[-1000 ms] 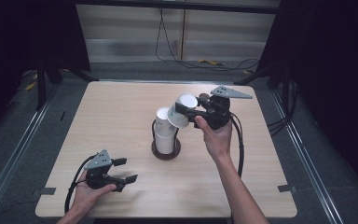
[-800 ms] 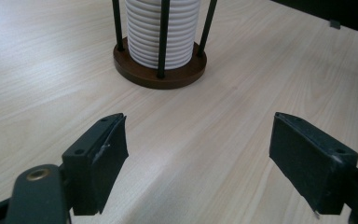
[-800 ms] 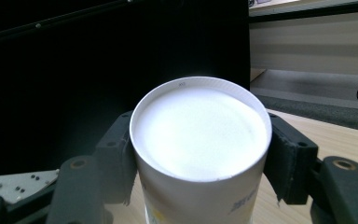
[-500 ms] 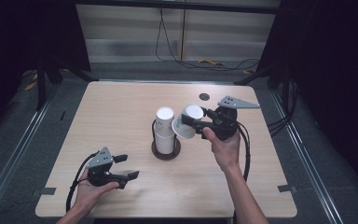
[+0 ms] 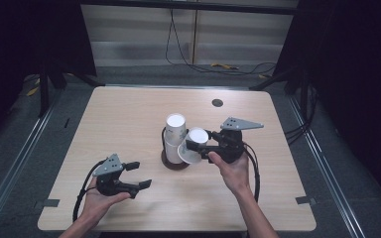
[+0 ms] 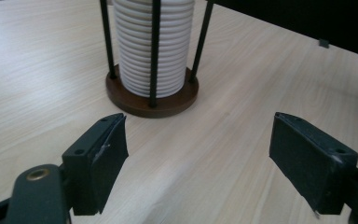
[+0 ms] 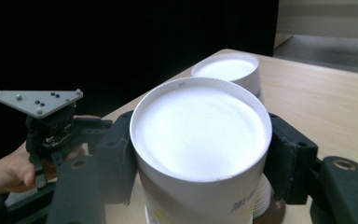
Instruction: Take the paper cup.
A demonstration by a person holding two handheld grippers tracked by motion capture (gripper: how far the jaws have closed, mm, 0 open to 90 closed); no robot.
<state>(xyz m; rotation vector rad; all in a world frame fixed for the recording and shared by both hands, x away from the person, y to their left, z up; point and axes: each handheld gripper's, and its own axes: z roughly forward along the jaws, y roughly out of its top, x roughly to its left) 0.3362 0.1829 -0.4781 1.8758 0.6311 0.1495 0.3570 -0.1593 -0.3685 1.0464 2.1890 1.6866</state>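
A pale wooden surface with rounded corners stands on a grey floor in a dark room; cables trail along the light back wall. Near its middle is a stack of cups in a black wire holder on a round brown base. The right gripper clamps a white paper cup just beside the stack (base toward its camera). The left gripper, near the front edge, holds nothing; its jaws, wide apart, have just been closing slightly.
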